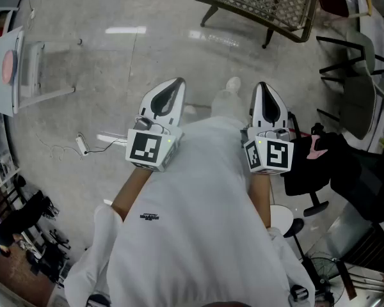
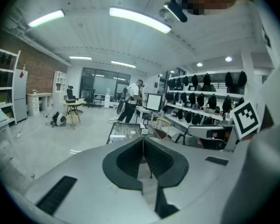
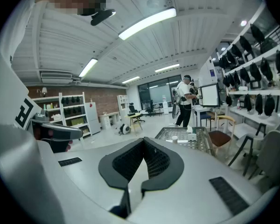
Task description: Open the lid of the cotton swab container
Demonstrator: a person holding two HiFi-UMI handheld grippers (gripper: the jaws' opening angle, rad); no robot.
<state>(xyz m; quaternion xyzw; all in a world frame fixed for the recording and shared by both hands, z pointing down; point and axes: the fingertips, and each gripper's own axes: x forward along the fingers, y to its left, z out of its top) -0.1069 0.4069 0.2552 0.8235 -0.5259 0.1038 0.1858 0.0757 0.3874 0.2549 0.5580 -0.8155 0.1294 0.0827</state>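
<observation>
I hold both grippers close to my chest, pointing out over the bare floor. My left gripper [image 1: 177, 84] is shut with nothing between its black pads [image 2: 142, 139]. My right gripper [image 1: 262, 86] is likewise shut and empty [image 3: 143, 140]. A metal mesh table [image 1: 259, 2] stands some way ahead of both. In the gripper views a few small white items [image 3: 191, 136] lie on the mesh table [image 3: 177, 133]. They are too small to tell which is the cotton swab container.
A black office chair [image 1: 320, 165] and dark chairs [image 1: 349, 75] crowd the right side. A white stand [image 1: 19, 69] is at the left, and a cable [image 1: 83, 146] lies on the floor. A person [image 2: 130, 101] stands far off by desks; shelves line the right wall.
</observation>
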